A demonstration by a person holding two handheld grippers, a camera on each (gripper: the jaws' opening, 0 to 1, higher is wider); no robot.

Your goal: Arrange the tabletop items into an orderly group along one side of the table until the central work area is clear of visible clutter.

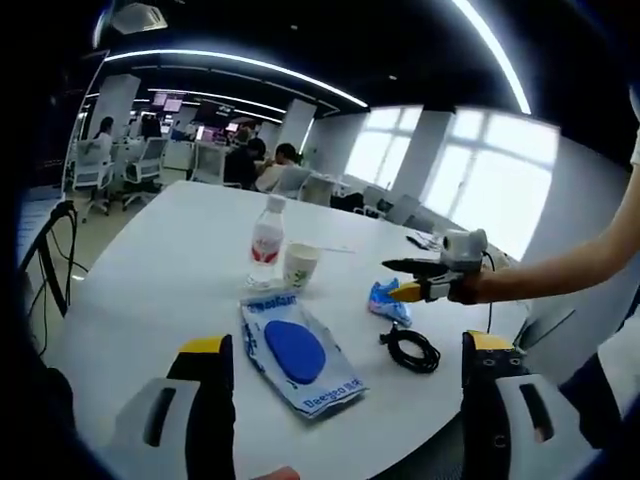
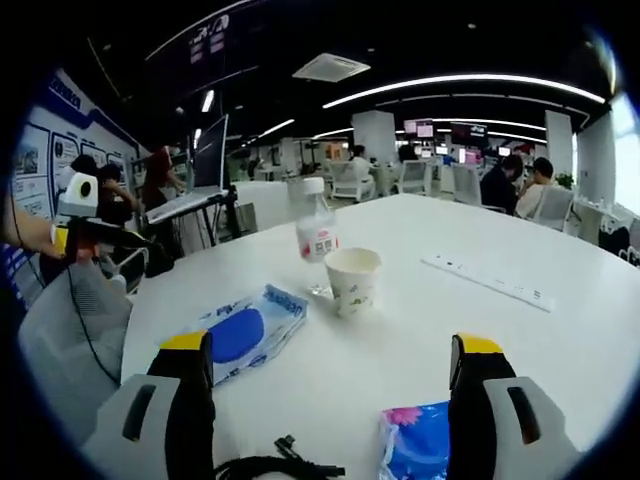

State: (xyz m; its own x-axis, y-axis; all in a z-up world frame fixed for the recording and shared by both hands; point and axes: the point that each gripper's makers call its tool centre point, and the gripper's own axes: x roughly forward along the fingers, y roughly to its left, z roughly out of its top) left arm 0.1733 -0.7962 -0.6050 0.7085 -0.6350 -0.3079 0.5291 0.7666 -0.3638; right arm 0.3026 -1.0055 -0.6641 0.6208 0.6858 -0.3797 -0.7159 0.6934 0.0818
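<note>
Left gripper view: left gripper [image 1: 340,385] spread wide, empty, above the wipes packet [image 1: 297,352]; bottle [image 1: 266,240] and paper cup [image 1: 299,266] beyond; blue pouch [image 1: 388,300] and black cable [image 1: 413,349] rightward on the white table [image 1: 160,270]. Right gripper view: right gripper [image 2: 333,385] wide open, empty, over the pouch [image 2: 420,440]; power strip [image 2: 487,279] right.
</note>
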